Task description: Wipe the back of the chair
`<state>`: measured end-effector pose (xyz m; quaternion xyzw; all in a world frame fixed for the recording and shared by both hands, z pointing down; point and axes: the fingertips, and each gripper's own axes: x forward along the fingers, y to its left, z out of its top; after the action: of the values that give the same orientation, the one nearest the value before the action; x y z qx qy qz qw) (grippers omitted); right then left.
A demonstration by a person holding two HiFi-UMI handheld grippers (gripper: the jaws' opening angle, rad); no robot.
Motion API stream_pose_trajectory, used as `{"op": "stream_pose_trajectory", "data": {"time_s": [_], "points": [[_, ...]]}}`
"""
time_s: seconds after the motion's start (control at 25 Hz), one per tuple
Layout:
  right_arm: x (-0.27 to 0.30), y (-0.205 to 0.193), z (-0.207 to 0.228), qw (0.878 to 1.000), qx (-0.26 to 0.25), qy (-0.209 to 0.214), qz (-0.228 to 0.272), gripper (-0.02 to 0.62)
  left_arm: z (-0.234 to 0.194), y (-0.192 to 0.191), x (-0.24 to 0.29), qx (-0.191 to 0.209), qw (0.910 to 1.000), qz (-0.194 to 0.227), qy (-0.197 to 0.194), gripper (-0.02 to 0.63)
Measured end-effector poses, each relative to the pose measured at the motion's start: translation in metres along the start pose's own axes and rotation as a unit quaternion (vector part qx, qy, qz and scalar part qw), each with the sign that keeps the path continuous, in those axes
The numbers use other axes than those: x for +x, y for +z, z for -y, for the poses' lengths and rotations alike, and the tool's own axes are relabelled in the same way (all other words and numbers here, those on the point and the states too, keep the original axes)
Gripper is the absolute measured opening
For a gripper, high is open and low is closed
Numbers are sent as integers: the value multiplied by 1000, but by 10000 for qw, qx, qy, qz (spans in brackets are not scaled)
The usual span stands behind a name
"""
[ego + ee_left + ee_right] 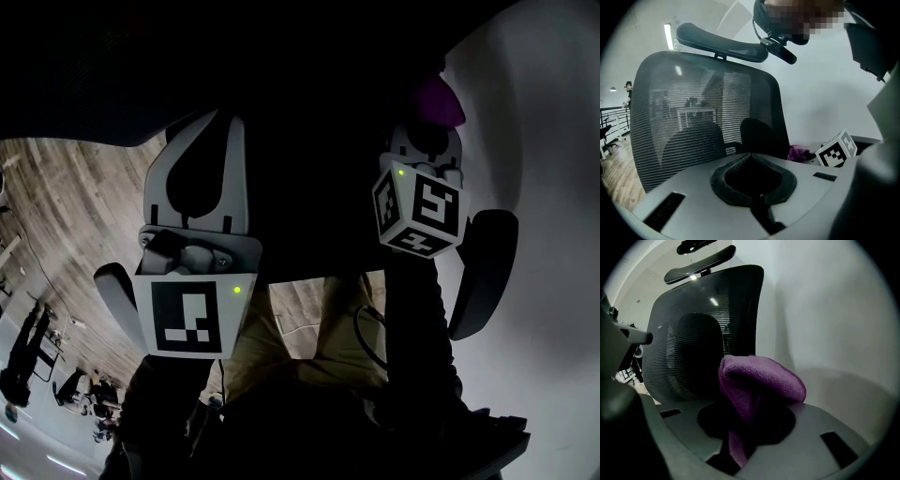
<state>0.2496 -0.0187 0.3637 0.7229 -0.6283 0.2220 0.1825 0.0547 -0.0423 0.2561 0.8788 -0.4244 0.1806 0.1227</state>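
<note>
Near the chair back [693, 333], right gripper [750, 423] jaws tight on purple cloth [759, 378], left gripper [752, 177] jaws closed, empty.

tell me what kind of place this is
Probably an open-plan office or lab workspace. A mesh-backed office chair with a headrest fills the view, the wood-plank floor runs back to more furniture in the distance, and there is a ceiling strip light overhead.
</note>
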Motion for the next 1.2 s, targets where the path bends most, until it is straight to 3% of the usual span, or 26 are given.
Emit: {"op": "stream_pose_trajectory", "data": {"time_s": [1.2], "points": [[8, 12, -147, 9959, -351, 831, -66, 87, -112, -6, -68, -129, 9977, 92, 660, 9]]}}
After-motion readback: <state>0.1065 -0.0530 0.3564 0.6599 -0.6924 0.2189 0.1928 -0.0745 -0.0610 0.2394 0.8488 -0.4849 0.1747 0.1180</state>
